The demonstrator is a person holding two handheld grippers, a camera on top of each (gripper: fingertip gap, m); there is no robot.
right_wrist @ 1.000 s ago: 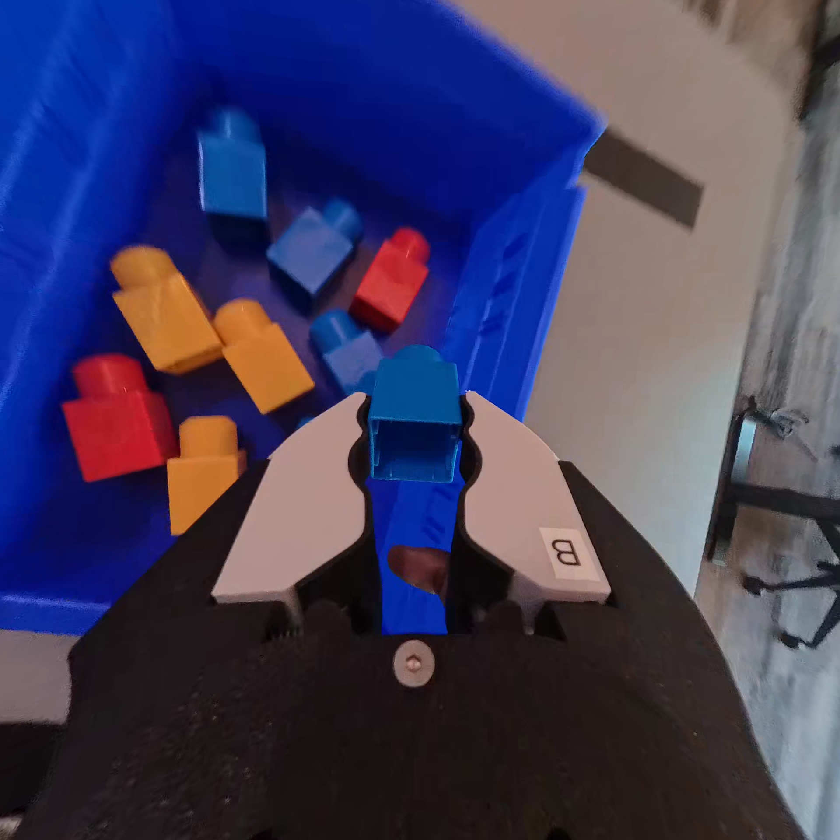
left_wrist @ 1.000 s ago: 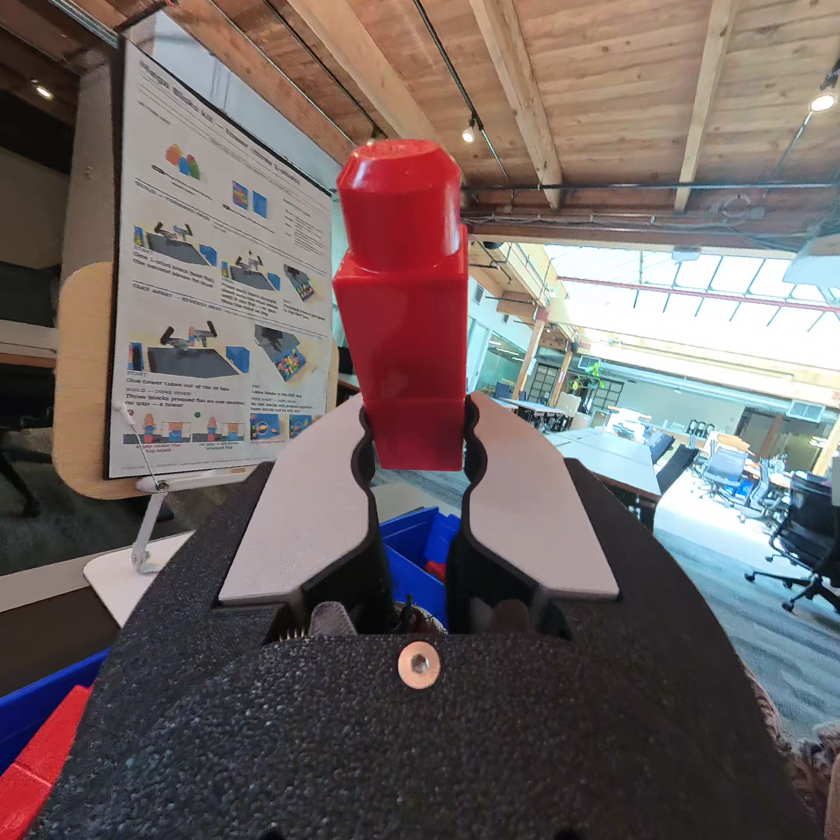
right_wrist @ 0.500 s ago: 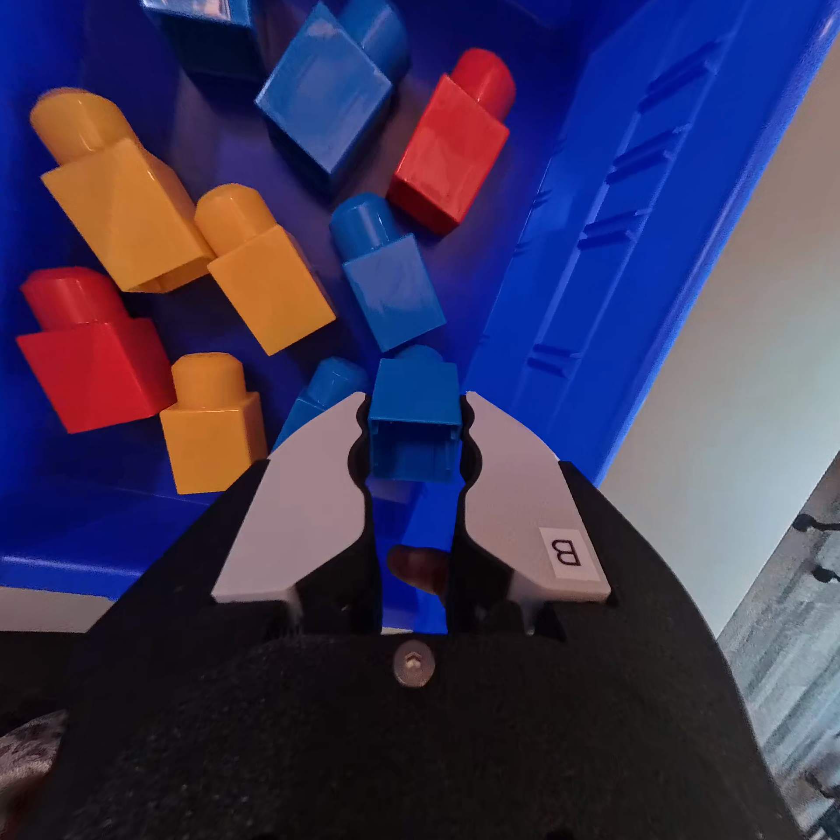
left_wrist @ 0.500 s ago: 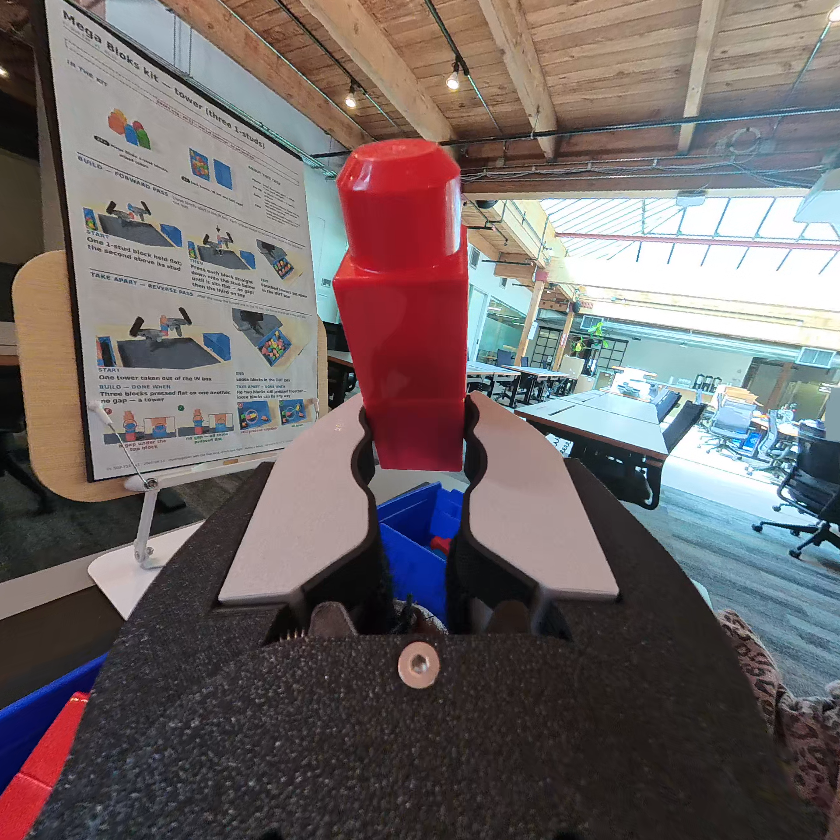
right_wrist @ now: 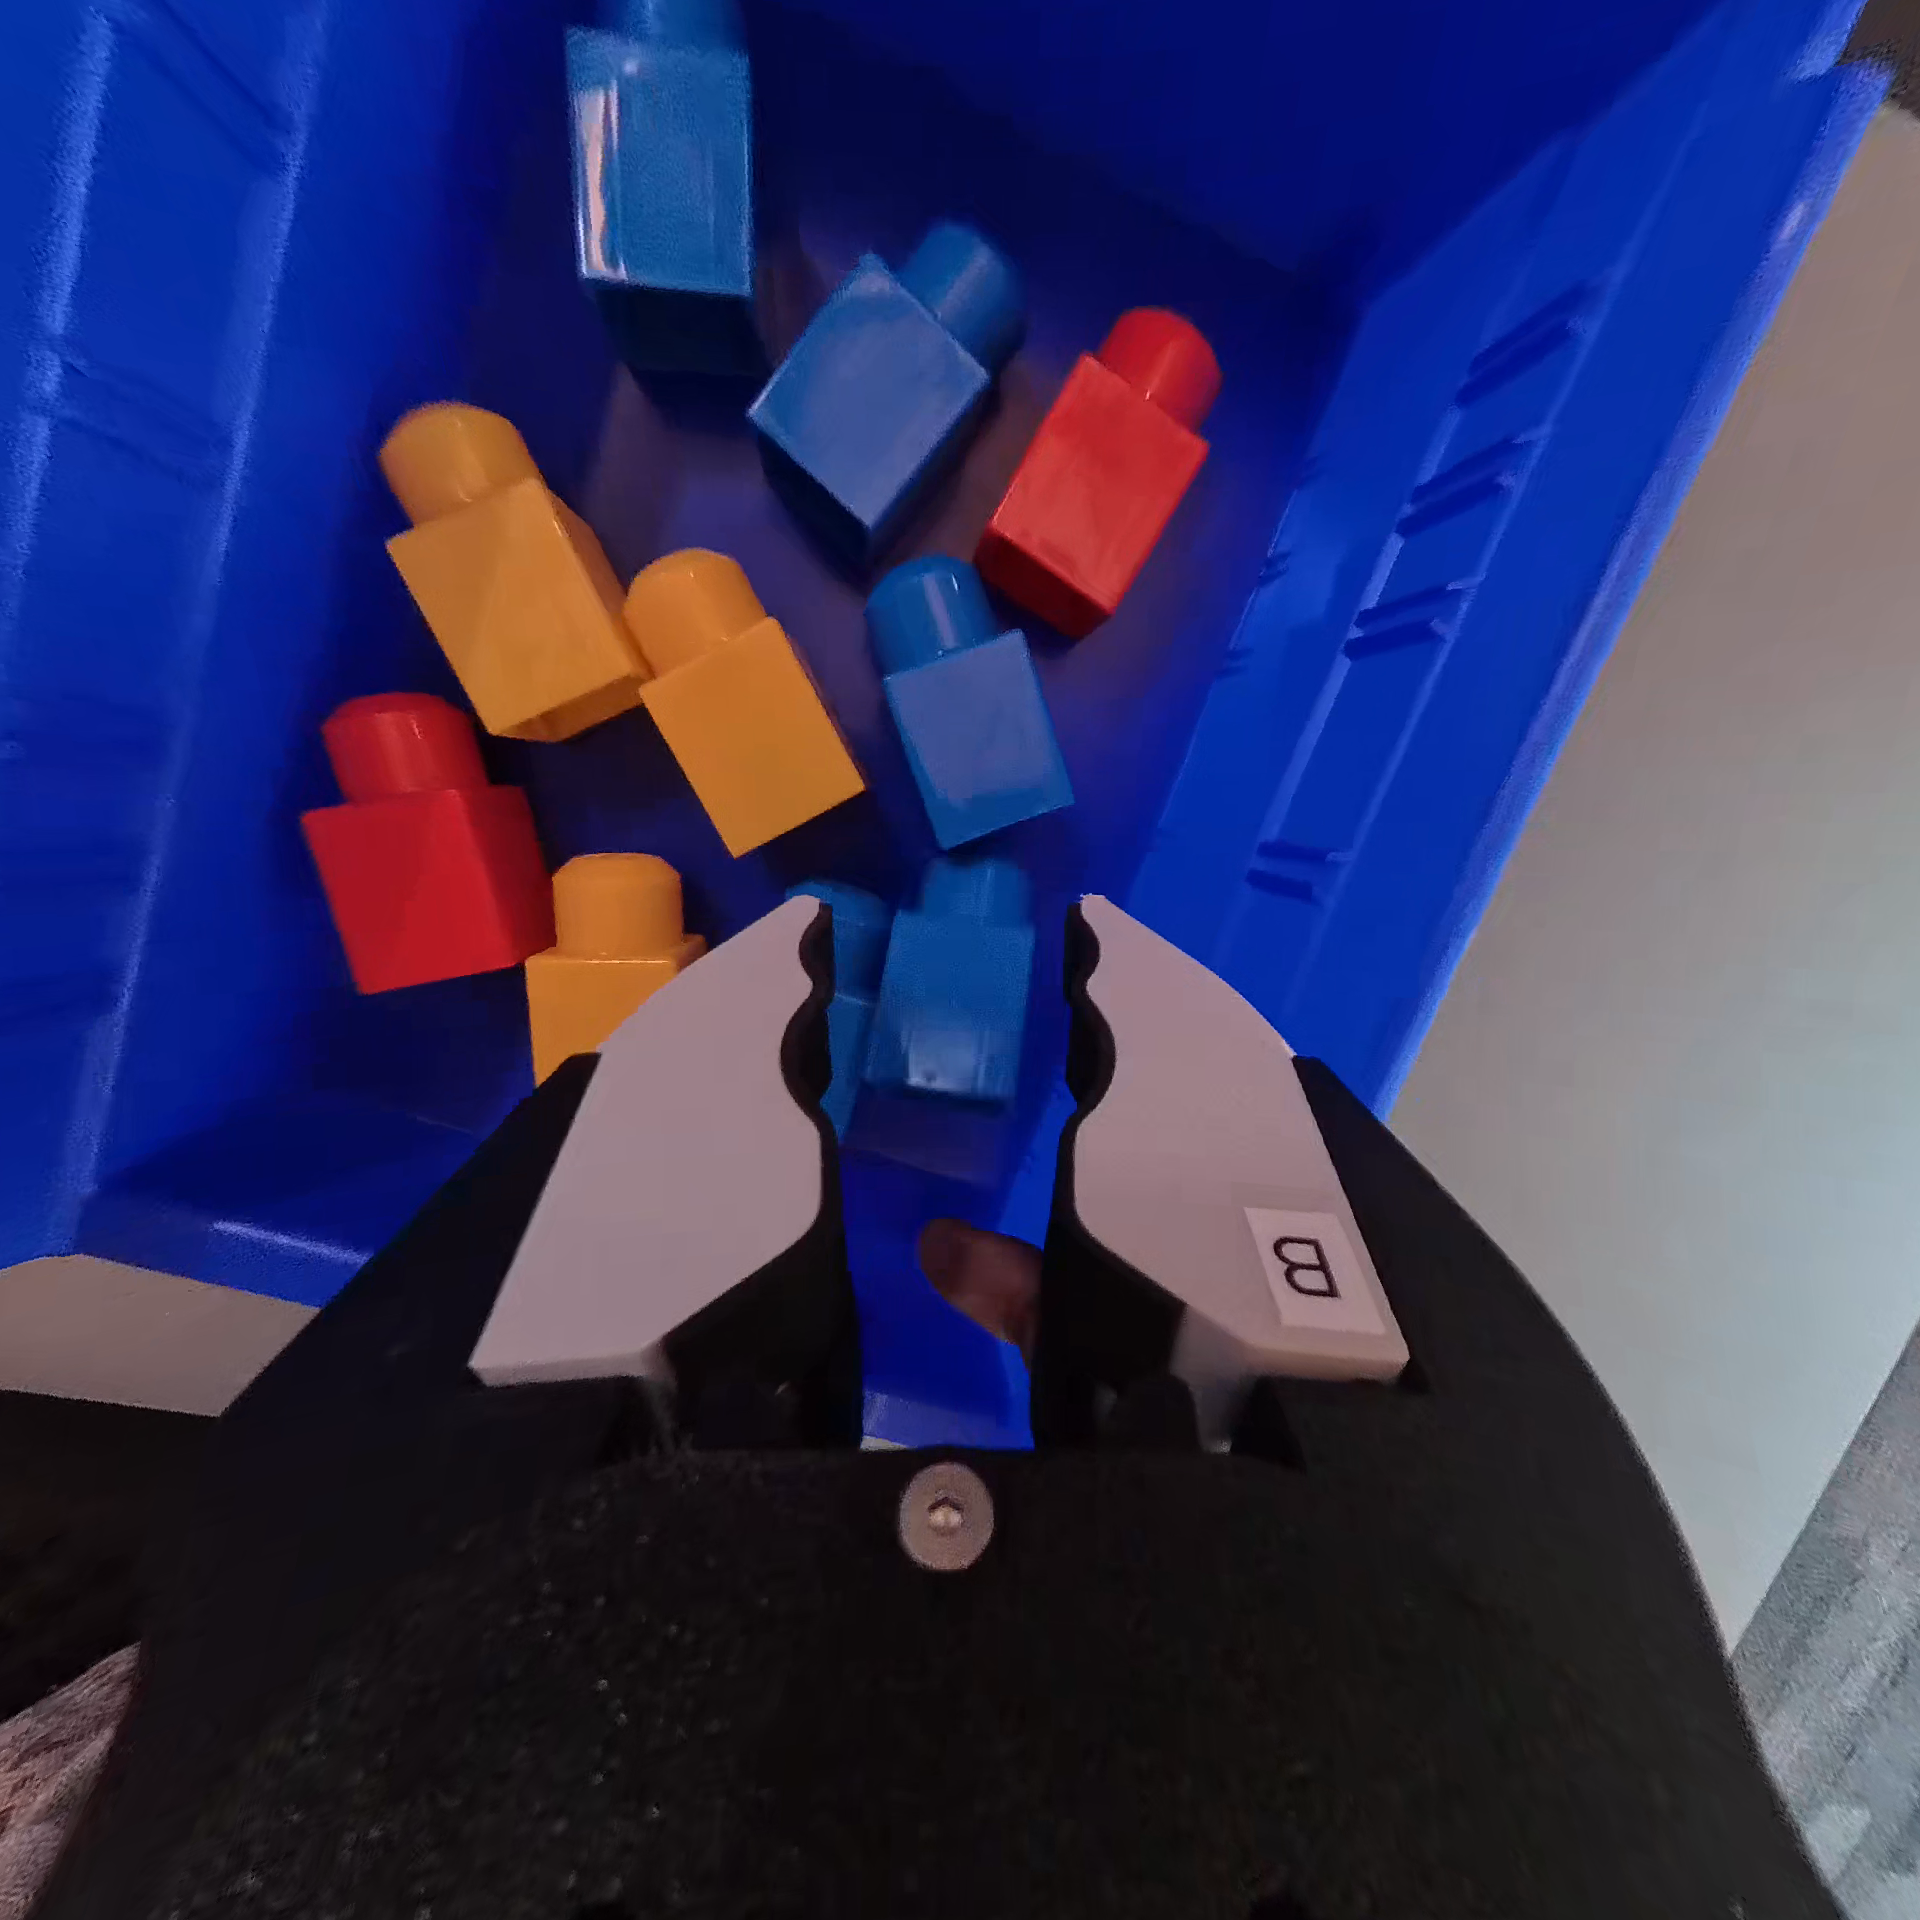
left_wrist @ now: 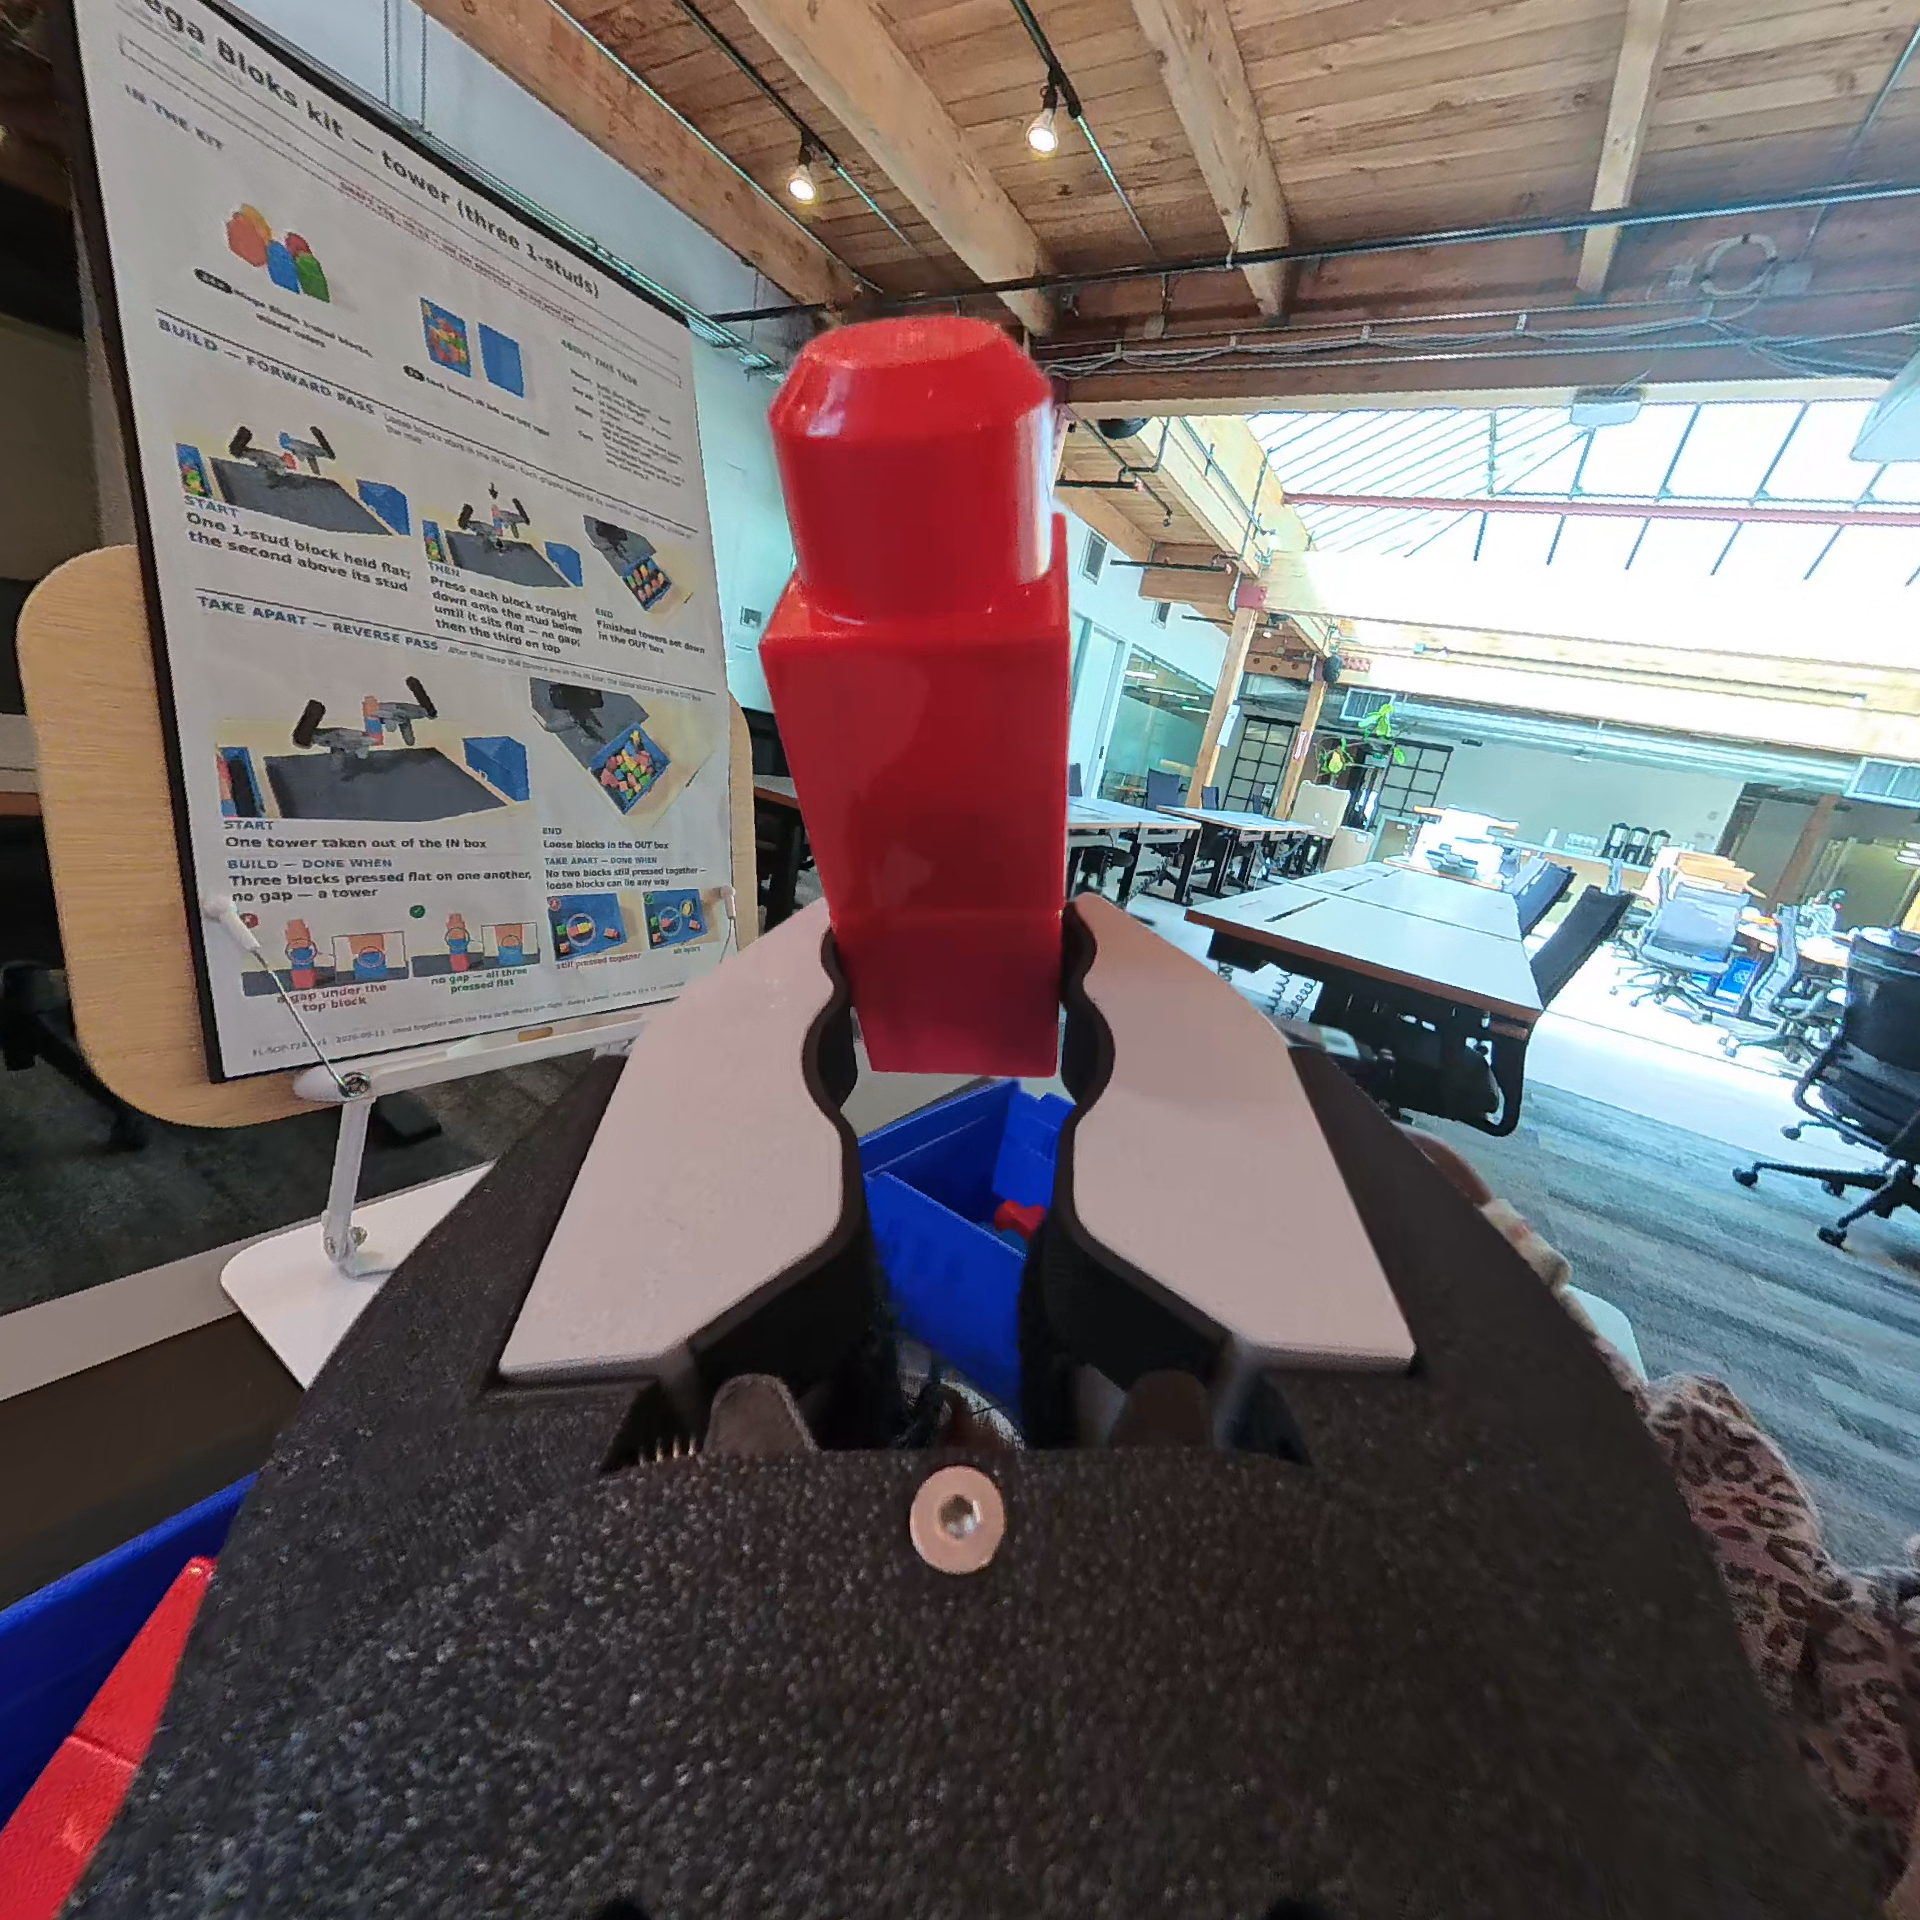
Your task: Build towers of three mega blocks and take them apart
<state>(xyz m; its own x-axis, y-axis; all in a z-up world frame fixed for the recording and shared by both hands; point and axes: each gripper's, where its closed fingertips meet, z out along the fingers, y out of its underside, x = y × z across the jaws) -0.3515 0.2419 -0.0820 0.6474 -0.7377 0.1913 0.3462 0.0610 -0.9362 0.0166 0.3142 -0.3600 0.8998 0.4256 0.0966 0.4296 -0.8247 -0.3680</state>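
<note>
My left gripper (left_wrist: 951, 935) is shut on the lower block of a red two-block stack (left_wrist: 920, 748), held upright with its stud on top. My right gripper (right_wrist: 948, 914) is open over the blue bin (right_wrist: 1371, 644). A blue block (right_wrist: 951, 997) sits loose and blurred between and below its fingers, touching neither. Several loose blocks lie in the bin: yellow ones (right_wrist: 743, 717), red ones (right_wrist: 426, 873) and blue ones (right_wrist: 971, 717).
In the left wrist view a blue bin (left_wrist: 935, 1205) stands behind my fingers, and another blue bin (left_wrist: 73, 1631) with a red block (left_wrist: 62, 1787) is at lower left. An instruction board (left_wrist: 416, 582) stands on a stand at the left. A patterned sleeve (left_wrist: 1818, 1662) is at the right. Across from one pair of fingers to the other is roughly 45 centimeters.
My right gripper has opened and let go of the blue block, which drops toward the bin floor. My left gripper still holds the red stack and has tilted slightly.
</note>
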